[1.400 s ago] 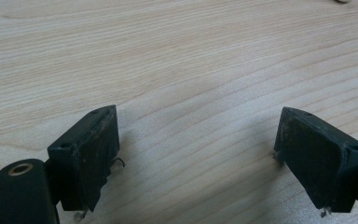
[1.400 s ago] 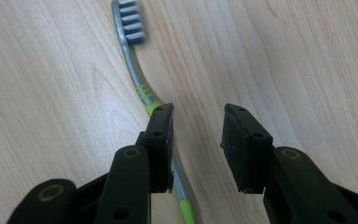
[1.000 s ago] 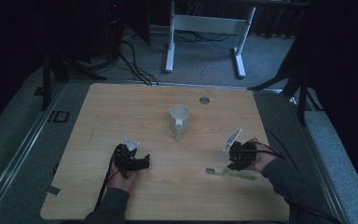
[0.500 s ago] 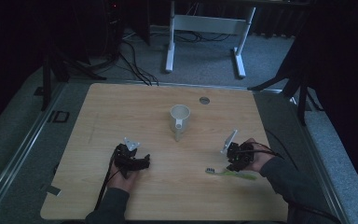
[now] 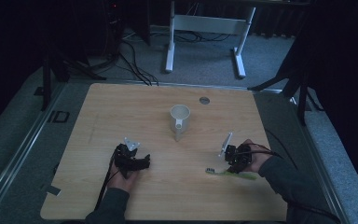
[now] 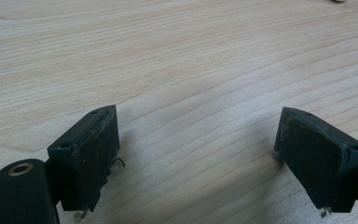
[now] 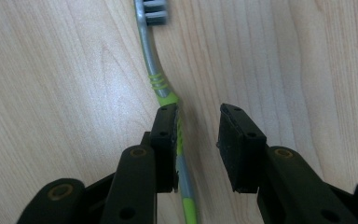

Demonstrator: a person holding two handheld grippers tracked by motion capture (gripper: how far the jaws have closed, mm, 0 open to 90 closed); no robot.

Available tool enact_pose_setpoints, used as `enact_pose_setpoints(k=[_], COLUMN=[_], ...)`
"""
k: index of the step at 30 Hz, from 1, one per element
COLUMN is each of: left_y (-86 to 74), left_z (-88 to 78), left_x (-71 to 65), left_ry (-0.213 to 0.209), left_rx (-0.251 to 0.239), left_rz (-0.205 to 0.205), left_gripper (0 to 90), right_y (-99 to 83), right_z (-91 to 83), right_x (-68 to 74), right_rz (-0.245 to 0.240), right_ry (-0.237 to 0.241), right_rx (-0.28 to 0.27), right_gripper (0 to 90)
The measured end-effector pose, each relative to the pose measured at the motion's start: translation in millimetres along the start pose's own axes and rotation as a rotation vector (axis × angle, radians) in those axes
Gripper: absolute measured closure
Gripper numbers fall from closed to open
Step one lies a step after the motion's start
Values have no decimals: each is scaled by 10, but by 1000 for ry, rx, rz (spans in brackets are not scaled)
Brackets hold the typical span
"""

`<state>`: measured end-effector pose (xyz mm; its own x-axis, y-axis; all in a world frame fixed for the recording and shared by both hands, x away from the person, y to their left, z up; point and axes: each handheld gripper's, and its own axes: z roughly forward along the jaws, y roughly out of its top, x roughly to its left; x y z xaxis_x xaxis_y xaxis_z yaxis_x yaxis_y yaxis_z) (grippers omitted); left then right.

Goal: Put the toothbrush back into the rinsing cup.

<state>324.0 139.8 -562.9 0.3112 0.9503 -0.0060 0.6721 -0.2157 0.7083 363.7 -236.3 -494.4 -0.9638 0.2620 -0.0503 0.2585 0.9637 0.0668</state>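
Toothbrush [image 7: 165, 95] lies flat on the table [image 5: 121, 107], unlifted; my right gripper [image 7: 196, 140] straddles its green handle, jaws just closing but not yet clamped, while the left gripper [image 6: 196, 158] rests spread and empty. I judge pickup and delivery outstanding, the white cup [image 5: 179, 116] standing well apart mid-table in a dark room.

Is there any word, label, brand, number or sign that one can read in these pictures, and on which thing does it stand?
None can be read.
Toothbrush: no print shows on its green and grey handle.
Cup: plain white, no mark visible.
Floor by the table's left edge: a dark mark, perhaps letters, too blurred to read.
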Motion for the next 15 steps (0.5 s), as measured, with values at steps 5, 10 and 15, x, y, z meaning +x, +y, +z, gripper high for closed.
enact_pose_setpoints(k=[5, 10, 15], left_y=[0, 0, 0], left_z=[0, 0, 0], left_x=[-1, -1, -2], left_ry=[0, -1, 0], left_rx=[0, 1, 1], left_rz=[-1, 1, 0], left_gripper=[143, 143, 143], right_y=[6, 16, 25], right_z=[18, 31, 49], right_x=[6, 18, 35], right_rz=[-11, -13, -25], right_ry=[6, 15, 25], right_rx=[13, 17, 28], right_gripper=[680, 680, 684])
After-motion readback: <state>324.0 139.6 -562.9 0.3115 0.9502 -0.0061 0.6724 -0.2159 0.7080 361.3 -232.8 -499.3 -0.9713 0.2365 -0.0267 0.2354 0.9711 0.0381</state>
